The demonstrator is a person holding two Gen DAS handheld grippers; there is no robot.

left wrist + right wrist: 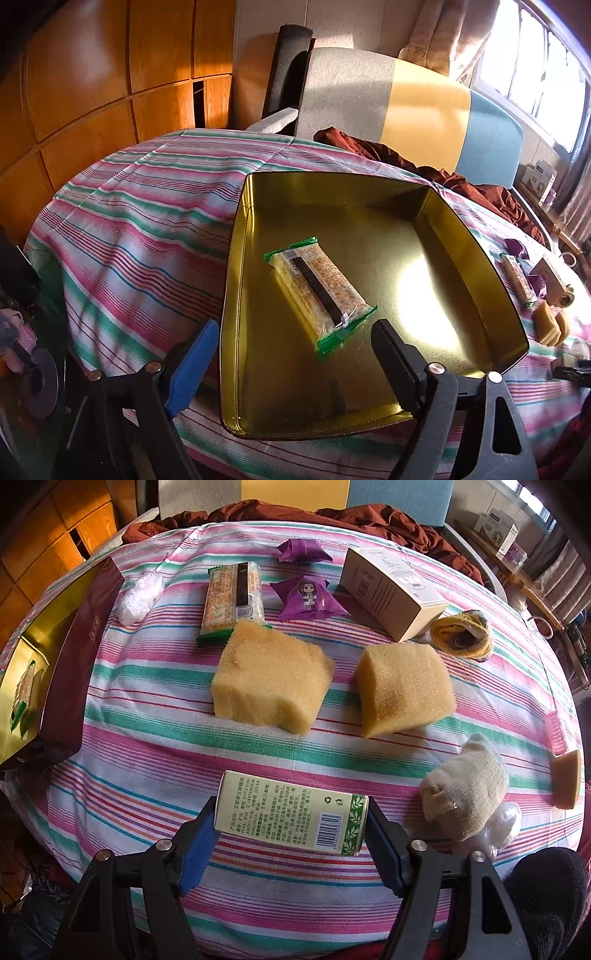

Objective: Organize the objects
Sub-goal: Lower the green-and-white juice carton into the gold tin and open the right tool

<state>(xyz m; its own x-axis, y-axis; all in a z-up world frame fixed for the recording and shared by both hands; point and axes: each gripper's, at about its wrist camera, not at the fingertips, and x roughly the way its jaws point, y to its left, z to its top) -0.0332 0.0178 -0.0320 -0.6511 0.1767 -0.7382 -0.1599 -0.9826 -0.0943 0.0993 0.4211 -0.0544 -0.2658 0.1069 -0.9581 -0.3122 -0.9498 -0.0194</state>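
A gold tin tray (480, 266) sits on the striped tablecloth and holds one green-edged cracker packet (319, 291). My left gripper (291, 343) is open and empty, just above the tray's near edge. My right gripper (290, 816) is shut on a small green-and-white box (291, 812), with both pads against its ends, just above the cloth. The tray (22, 657) shows at the far left of the right wrist view, with its dark red outer wall facing me.
Two yellow sponges (269, 679) (404, 688), a second cracker packet (232, 598), two purple candy packets (308, 598), a white carton (391, 590), a rolled yellow sock (463, 635), a beige sock (465, 801) and crumpled plastic (140, 596) lie on the cloth. A chair (388, 103) stands behind.
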